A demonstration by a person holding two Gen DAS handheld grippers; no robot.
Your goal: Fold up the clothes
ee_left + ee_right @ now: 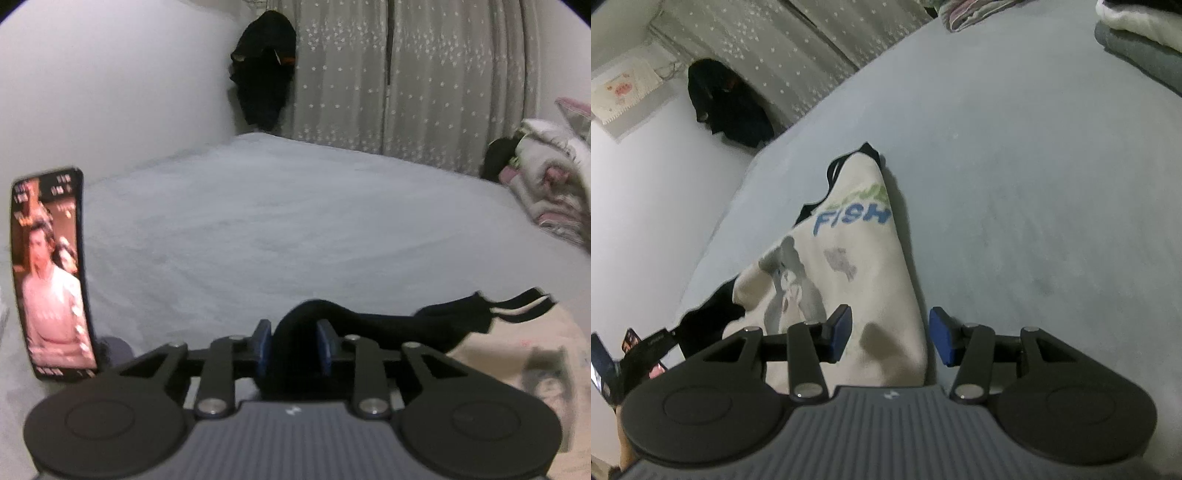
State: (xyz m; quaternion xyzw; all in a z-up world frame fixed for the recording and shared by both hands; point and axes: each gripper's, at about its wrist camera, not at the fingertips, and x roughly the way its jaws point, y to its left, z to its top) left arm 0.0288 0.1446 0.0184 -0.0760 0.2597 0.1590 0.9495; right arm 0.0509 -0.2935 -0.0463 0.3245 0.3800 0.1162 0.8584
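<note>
A cream T-shirt [857, 258] with black trim, a grey print and the word FISH lies on the grey-blue bed [1034, 184]. My left gripper [293, 345] is shut on the shirt's black sleeve [369, 325], which bunches between the blue pads and trails to the right. The cream body [517, 354] shows at the lower right of the left wrist view. My right gripper [890, 338] stands open over the shirt's near edge, with the cream cloth lying between its blue pads [842, 332]. I cannot tell whether the pads touch the cloth.
A phone [51, 273] playing a video stands propped at the bed's left side. A dark garment [264, 70] hangs by the starred curtain [406, 74]. Piled bedding and clothes [546, 184] sit at the far right; folded grey and white items [1141, 40] lie on the bed.
</note>
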